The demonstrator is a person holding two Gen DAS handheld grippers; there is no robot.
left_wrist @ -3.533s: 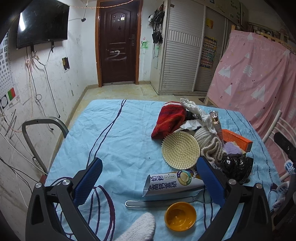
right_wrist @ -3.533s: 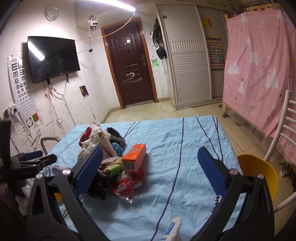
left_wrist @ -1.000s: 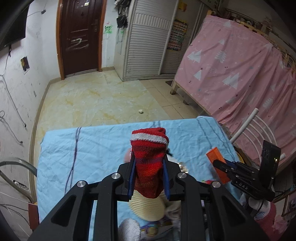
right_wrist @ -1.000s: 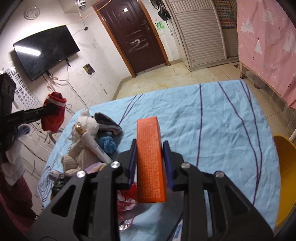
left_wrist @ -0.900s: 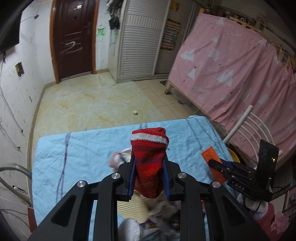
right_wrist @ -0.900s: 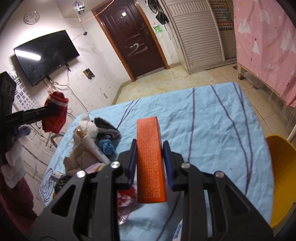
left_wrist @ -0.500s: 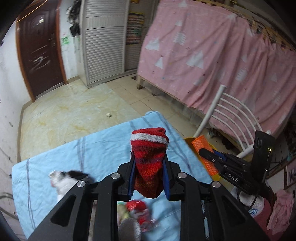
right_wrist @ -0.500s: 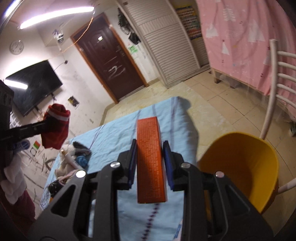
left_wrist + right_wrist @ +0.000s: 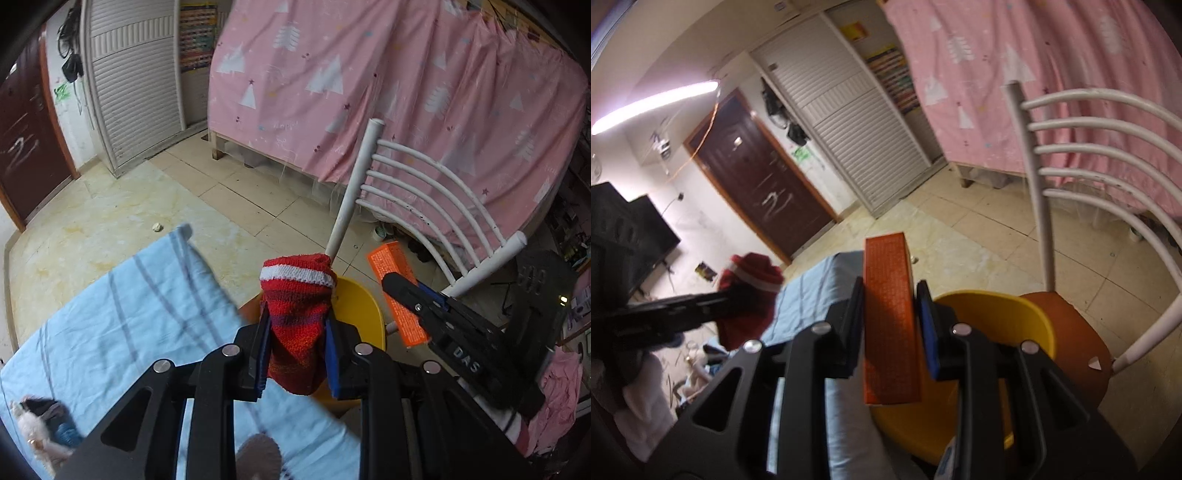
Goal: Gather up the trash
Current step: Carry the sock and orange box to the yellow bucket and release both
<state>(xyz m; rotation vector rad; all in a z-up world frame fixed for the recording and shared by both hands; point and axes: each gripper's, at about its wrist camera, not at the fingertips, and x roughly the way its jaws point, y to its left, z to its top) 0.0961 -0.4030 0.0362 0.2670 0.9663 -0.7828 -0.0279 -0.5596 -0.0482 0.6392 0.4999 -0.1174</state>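
Note:
My left gripper (image 9: 297, 314) is shut on a red knitted sock (image 9: 297, 314) with a white band, held up over the table's right edge just before a yellow basin (image 9: 360, 314). My right gripper (image 9: 890, 291) is shut on a long orange box (image 9: 889, 317) and holds it above the same yellow basin (image 9: 1008, 325), which sits on a chair seat. The right gripper with the orange box (image 9: 397, 291) shows in the left wrist view. The left gripper with the sock (image 9: 750, 291) shows at the left of the right wrist view.
The basin rests on a white metal chair (image 9: 1082, 184) with a brown seat (image 9: 1075, 332), beside the table covered in a blue cloth (image 9: 122, 317). Several soft items (image 9: 44, 424) lie at the table's left. A pink curtain (image 9: 406, 92) hangs behind the chair.
Both grippers have swung right, from over the table toward the chair and yellow basin. Each keeps its grip, left on the sock, right on the orange box.

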